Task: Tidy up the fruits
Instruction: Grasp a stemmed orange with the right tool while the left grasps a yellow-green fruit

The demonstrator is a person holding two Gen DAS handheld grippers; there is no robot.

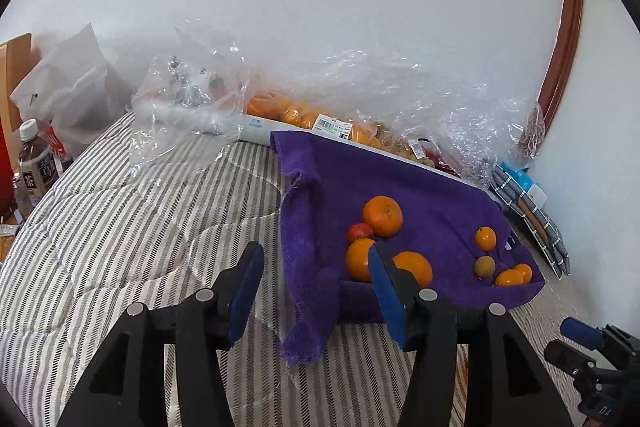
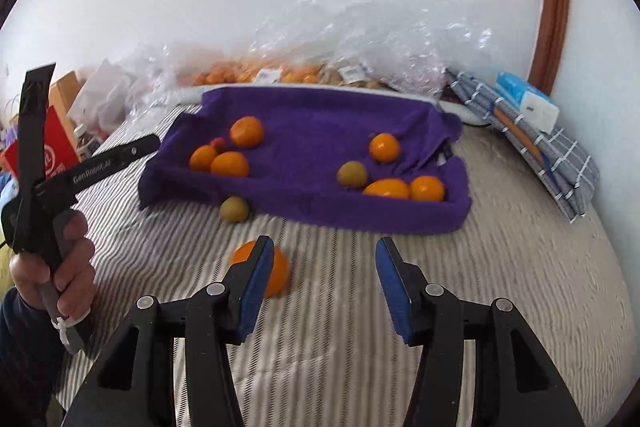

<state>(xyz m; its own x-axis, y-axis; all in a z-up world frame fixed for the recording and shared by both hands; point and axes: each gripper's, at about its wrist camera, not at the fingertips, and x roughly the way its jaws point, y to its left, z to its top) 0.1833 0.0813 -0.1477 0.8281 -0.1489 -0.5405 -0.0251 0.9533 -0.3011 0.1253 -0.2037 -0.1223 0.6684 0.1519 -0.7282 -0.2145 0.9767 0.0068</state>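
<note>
A purple towel [image 2: 304,143] [image 1: 432,187] lies on the striped bed. On its left are three oranges [image 2: 230,163] [image 1: 382,215] and a small red fruit [image 1: 359,231]. On its right are small orange fruits [image 2: 385,147] [image 1: 485,238] and a green-yellow one [image 2: 352,174] [image 1: 484,266]. Off the towel lie a green fruit [image 2: 235,209] and an orange [image 2: 276,271], partly behind my right gripper's left finger. My right gripper [image 2: 320,279] is open and empty above the bed. My left gripper [image 1: 316,287] is open and empty at the towel's left edge.
Clear plastic bags of oranges [image 1: 296,115] and other fruit lie along the wall behind the towel. Checked cloths and a blue-white box [image 2: 528,103] sit at the right. Bottles [image 1: 34,163] and a white bag [image 1: 68,83] stand at the left bed edge.
</note>
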